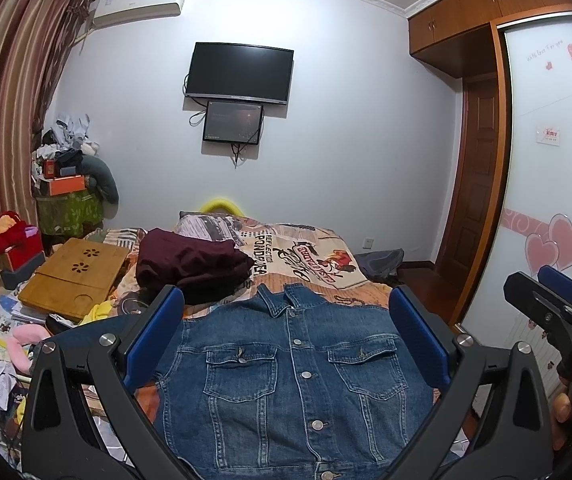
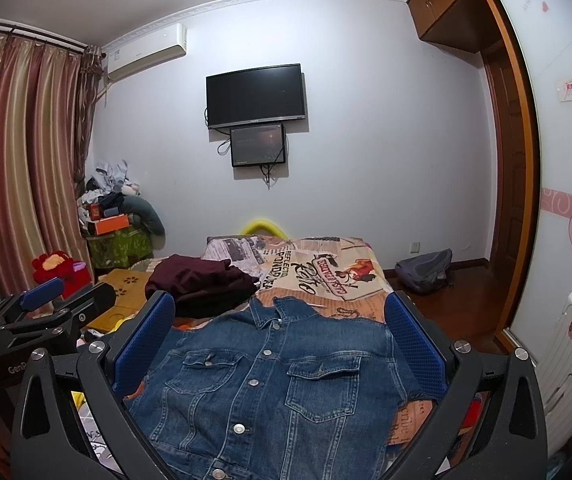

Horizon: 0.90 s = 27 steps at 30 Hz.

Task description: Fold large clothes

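A blue denim jacket (image 1: pixel 297 376) lies spread front-up and buttoned on the patterned bed, collar pointing away from me; it also shows in the right wrist view (image 2: pixel 270 384). My left gripper (image 1: pixel 286 312) hovers above it, wide open and empty, blue pads either side of the jacket. My right gripper (image 2: pixel 280 316) is also wide open and empty over the jacket. The right gripper shows at the right edge of the left wrist view (image 1: pixel 553 300); the left gripper shows at the left of the right wrist view (image 2: pixel 54 304).
A folded maroon garment (image 1: pixel 190 268) lies on the bed (image 1: pixel 325 264) beyond the jacket. A wooden lap tray (image 1: pixel 74 276), papers and toys crowd the left side. A wardrobe (image 1: pixel 557 160) stands right, a grey backpack (image 2: pixel 425 268) on the floor, a TV (image 1: pixel 242 72) on the far wall.
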{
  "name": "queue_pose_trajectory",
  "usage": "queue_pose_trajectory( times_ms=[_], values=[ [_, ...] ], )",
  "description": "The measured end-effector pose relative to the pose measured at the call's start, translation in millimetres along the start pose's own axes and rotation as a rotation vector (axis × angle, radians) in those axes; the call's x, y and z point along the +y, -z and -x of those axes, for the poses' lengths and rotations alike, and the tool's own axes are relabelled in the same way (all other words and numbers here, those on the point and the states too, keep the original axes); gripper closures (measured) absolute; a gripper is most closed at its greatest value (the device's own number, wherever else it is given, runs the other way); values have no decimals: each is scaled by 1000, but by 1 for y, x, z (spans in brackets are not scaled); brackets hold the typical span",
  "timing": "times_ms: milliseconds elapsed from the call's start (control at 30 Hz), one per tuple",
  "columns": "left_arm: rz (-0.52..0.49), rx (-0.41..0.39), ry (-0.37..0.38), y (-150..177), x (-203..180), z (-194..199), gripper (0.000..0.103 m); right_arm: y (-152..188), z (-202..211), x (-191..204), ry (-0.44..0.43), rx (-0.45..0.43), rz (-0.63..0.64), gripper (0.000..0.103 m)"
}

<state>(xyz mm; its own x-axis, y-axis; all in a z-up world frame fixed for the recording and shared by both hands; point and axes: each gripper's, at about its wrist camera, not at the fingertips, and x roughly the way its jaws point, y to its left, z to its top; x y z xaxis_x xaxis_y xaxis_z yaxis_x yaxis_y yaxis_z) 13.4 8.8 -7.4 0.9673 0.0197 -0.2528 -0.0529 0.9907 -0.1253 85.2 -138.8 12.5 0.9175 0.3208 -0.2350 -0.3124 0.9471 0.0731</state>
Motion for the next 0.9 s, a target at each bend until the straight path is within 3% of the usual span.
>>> queue_pose_trajectory(
  times_ms=[567, 800, 900],
  values=[
    [-5, 4, -26, -4, 13, -15, 0, -3, -22, 1, 18, 35, 19, 0],
    [27, 8, -59, -22, 51, -36, 0, -9, -53, 0, 22, 55, 49, 0],
    [39, 14, -119, -34, 82, -54, 0, -10, -72, 1, 23, 70, 71, 0]
  ],
)
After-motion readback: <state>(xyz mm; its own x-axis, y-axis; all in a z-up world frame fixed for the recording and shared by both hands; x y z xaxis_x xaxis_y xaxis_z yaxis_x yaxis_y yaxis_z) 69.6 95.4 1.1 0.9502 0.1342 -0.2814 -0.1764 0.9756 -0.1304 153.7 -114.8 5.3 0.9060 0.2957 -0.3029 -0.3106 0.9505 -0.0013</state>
